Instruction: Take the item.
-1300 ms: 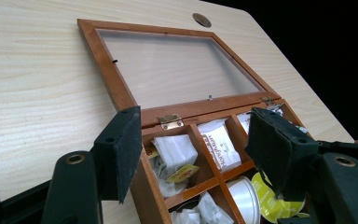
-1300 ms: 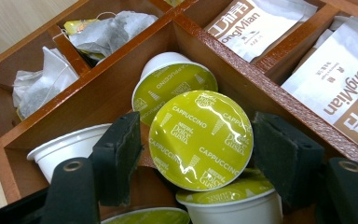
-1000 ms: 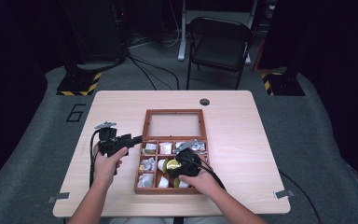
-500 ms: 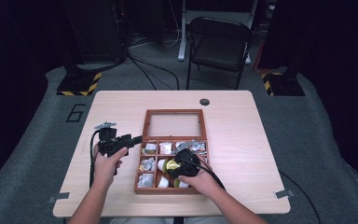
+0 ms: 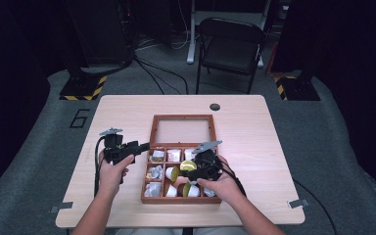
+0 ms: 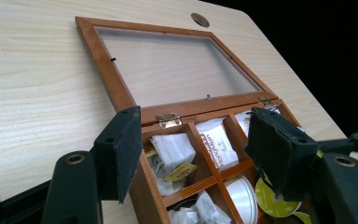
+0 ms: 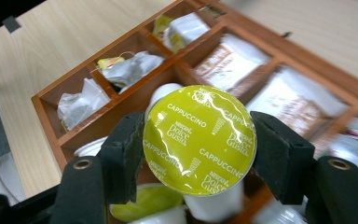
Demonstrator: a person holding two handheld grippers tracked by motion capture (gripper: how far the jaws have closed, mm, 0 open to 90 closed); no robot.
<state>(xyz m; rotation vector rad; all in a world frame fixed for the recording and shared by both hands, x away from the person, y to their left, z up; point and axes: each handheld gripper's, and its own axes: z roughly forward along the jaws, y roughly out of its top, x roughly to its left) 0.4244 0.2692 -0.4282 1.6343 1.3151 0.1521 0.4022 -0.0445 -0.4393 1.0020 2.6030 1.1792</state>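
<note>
A wooden compartment box (image 5: 181, 199) lies on the table with its glass lid (image 5: 182, 131) folded flat behind it. My right gripper (image 5: 190, 167) hovers over the box's middle compartments, shut on a coffee capsule (image 7: 198, 140) with a yellow-green foil top; its jaws have just been closing and both pads sit on the capsule's rim. The capsule (image 5: 188, 165) hangs just above the other capsules. My left gripper (image 5: 144, 146) rests at the box's left rear corner, open: in the left gripper view (image 6: 196, 149) one pad is outside the left wall (image 6: 142, 196), the other above the compartments.
Tea bags (image 6: 172, 149) fill the left and rear compartments; white capsules (image 5: 172, 190) lie in the front ones. A cable hole (image 5: 214, 106) is at the table's far edge, and a folding chair (image 5: 230, 44) stands beyond it. Bare tabletop (image 5: 254, 147) flanks the box.
The right gripper has lifted up out of the box with the yellow-green capsule between its jaws. The left gripper has stayed at the box's corner.
</note>
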